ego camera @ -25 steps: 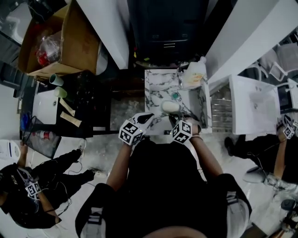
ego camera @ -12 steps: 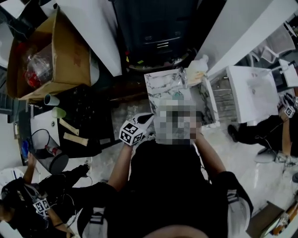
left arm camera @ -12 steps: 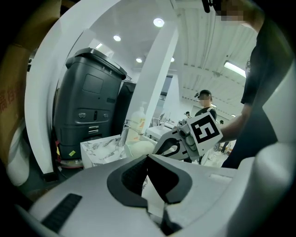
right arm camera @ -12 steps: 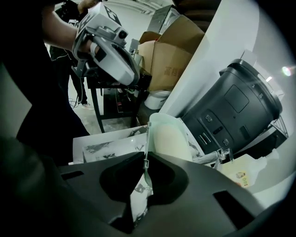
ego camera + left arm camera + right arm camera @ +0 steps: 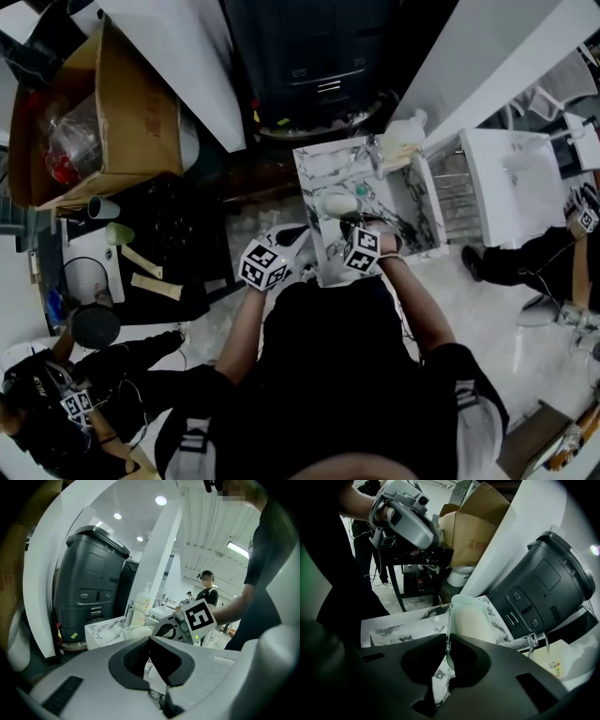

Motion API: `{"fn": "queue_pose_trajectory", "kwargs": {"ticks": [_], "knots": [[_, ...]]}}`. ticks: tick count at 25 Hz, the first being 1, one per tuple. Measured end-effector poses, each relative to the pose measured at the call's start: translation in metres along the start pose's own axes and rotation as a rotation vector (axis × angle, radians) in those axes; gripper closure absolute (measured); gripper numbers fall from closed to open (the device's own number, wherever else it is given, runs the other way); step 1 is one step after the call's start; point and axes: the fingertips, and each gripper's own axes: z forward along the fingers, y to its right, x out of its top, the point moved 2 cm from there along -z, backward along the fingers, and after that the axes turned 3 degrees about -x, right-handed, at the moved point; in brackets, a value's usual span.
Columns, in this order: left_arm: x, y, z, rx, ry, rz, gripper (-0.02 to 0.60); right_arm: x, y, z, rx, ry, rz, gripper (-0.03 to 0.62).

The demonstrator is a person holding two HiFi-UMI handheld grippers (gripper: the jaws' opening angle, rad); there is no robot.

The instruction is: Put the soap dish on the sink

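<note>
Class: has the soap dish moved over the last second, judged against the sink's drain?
Yes, slightly: the soap dish has shifted away from the front edge of the sink, toward the drain.

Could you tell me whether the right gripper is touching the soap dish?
Touching. Its own view shows the right gripper pinching the soap dish by its rim.

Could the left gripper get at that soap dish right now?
Probably yes. The left gripper hangs by the near edge of the sink, with nothing between it and the soap dish, though the right gripper is clamped on the dish's rim.
</note>
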Motion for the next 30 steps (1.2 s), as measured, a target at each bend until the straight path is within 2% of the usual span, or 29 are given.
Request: {"fn": "queue_pose_trajectory", "kwargs": {"ticks": [8, 17, 30], "knots": [[-0.002, -0.006, 0.001, 0.079, 0.029, -0.069, 0.583, -0.014, 0.013, 0.026, 0.069, -0.026, -0.103, 0.579], [0.002, -0.014, 0.01, 0.131, 0.018, -0.113, 0.583, -0.013, 0.035, 0.061, 0.126, -0.032, -0.134, 0.577], [-0.007, -0.007, 0.021, 0.133, -0.035, -0.153, 0.583, -0.012, 0.059, 0.111, 0.103, -0.051, -0.121, 0.576]]}}
